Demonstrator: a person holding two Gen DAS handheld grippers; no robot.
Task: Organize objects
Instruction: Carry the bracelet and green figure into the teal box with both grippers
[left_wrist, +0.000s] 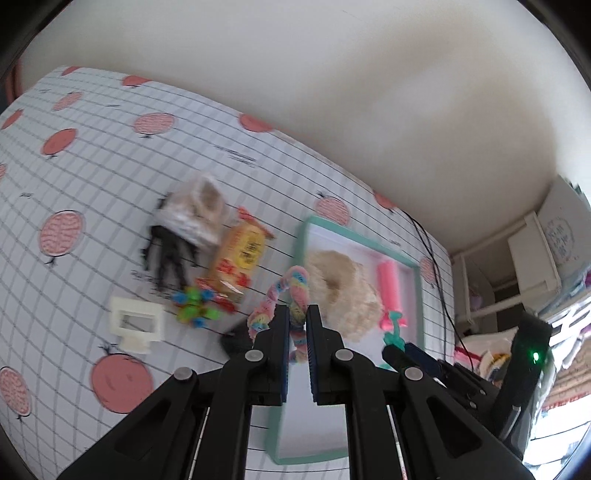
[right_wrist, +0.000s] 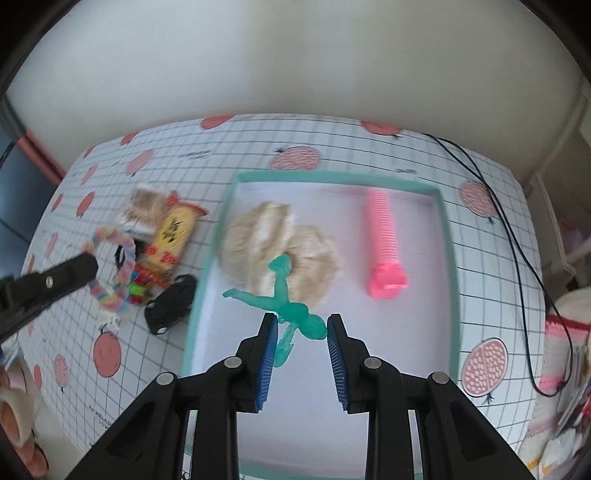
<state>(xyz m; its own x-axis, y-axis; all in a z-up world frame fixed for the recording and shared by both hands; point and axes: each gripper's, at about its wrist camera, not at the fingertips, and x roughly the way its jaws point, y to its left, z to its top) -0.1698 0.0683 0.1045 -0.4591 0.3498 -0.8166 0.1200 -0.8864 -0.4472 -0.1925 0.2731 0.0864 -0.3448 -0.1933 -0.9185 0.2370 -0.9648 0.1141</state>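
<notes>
Objects were split between two spots: some already sat in the teal tray (right_wrist: 448, 236), the rest were piled just left of it on the grid-patterned surface (right_wrist: 406, 155). Biggest thing in the tray was a fluffy beige plush (right_wrist: 258, 240), with a pink ribbed tube (right_wrist: 384, 243) lying apart from it toward the right wall.

On the surface, a yellow snack packet (left_wrist: 242, 254), a clear bag of something beige (left_wrist: 199, 214), a black toy car (right_wrist: 170, 304), a white plastic frame (left_wrist: 135, 325) and a small bright-coloured toy (left_wrist: 195, 306) were left in a loose cluster.

The left gripper (left_wrist: 297, 321) was seen with its fingers nearly closed on a pastel rainbow rope loop (left_wrist: 291, 284), held up off the surface. The right gripper (right_wrist: 301, 332) was over the tray with fingers parted fairly wide, and a small teal figure (right_wrist: 291, 306) sat between the tips. Whether it was actually pinched couldn't be told, since it looked loose.

For doing it well, probably: the figure should be let go low so it doesn't bounce out, and the rope should be carried well over the tray rim before release, clear of the plush.
</notes>
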